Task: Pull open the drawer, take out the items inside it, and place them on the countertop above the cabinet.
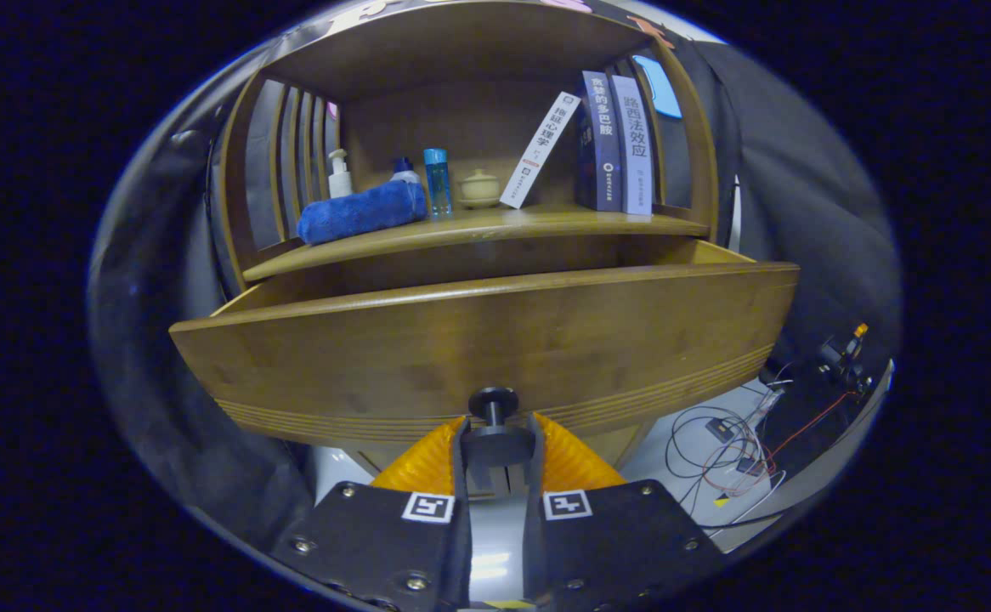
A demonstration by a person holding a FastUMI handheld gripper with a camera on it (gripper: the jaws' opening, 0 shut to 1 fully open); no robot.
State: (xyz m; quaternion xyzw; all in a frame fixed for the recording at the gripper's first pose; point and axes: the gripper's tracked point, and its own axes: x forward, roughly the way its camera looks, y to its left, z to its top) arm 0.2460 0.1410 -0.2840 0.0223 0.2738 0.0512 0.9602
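Gripper fingers closed on the dark drawer knob, one to each side, pressing it. Drawer pulled well out of the wooden cabinet; interior hidden behind its front panel, contents cannot tell. Above the drawer, on the countertop: rolled blue towel, pump bottle, blue bottle, small lidded pot, one leaning book, two upright books. Right of and below the drawer: loose cables.
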